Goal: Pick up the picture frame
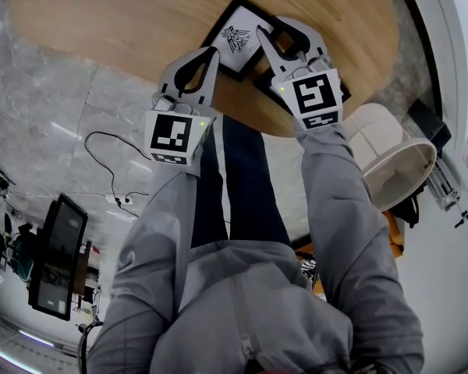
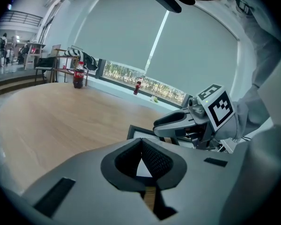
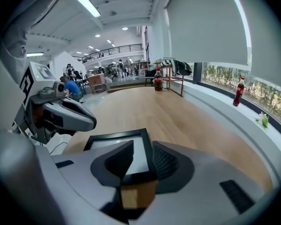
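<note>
A black picture frame (image 1: 235,37) with a white mat and a small dark drawing lies flat on the oval wooden table (image 1: 101,22). My right gripper (image 1: 270,28) reaches over its right side. In the right gripper view the jaws (image 3: 142,144) stand open astride the frame's black right rail (image 3: 147,150), with white mat showing beside the left pad. My left gripper (image 1: 210,51) is shut and empty, its tips at the frame's near-left edge. In the left gripper view the frame (image 2: 139,131) shows just beyond the closed tips (image 2: 141,140), with the right gripper (image 2: 182,123) over it.
A second dark frame edge (image 1: 343,92) shows under the right gripper near the table's front edge. A white lampshade (image 1: 390,158) stands on the floor at right. Cables (image 1: 109,174) and a black device (image 1: 58,255) lie at left. A cola bottle (image 3: 239,92) stands on the windowsill.
</note>
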The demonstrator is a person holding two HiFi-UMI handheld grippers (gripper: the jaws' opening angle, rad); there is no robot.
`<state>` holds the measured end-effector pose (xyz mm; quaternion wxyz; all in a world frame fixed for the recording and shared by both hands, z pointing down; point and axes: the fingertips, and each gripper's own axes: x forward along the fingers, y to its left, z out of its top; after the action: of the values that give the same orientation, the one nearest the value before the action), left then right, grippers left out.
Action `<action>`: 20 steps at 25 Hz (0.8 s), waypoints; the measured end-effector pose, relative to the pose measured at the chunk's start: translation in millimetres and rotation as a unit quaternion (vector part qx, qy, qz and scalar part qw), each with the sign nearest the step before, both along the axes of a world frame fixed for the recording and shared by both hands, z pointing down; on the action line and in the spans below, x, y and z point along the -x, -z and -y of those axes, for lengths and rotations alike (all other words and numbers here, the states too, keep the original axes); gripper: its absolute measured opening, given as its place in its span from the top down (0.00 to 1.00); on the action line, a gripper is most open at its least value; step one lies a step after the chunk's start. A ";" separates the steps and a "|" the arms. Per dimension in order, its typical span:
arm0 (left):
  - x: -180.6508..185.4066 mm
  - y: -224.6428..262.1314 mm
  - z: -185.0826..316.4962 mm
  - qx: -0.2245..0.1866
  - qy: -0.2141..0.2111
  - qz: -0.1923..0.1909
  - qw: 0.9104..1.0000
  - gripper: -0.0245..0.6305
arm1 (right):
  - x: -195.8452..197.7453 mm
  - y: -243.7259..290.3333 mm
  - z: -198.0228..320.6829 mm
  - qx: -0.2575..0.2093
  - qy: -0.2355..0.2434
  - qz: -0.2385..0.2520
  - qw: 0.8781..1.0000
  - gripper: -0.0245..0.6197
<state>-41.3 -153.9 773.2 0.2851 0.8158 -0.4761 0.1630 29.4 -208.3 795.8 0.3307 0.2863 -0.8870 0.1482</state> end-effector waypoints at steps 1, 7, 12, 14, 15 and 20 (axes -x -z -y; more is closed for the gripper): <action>0.1 -1.5 -1.4 0.002 0.000 0.000 1.000 0.93 | -0.5 -2.6 0.1 0.003 0.002 -0.001 1.000 0.74; 2.6 -12.9 -9.1 0.014 -0.005 0.005 1.000 0.93 | -5.5 -16.8 5.0 0.009 0.013 -0.024 1.000 0.73; 3.5 -21.3 -17.9 0.025 -0.007 0.006 1.000 0.93 | -6.6 -24.8 5.0 0.012 0.028 -0.045 0.999 0.73; 3.3 -23.5 -21.1 0.028 -0.007 0.006 1.000 0.93 | -7.0 -27.9 4.6 0.014 0.032 -0.054 0.998 0.73; 3.3 -24.0 -22.5 0.029 -0.006 0.005 1.000 0.93 | -7.1 -29.0 4.7 0.017 0.034 -0.059 0.998 0.73; 5.1 -21.5 -27.5 0.031 -0.005 0.003 1.000 0.93 | -5.1 -30.8 4.0 0.042 0.039 -0.075 0.996 0.73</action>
<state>-46.5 -126.4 794.6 0.3075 0.8083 -0.4681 0.1816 34.5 -212.2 826.6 0.4131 0.2477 -0.8634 0.1502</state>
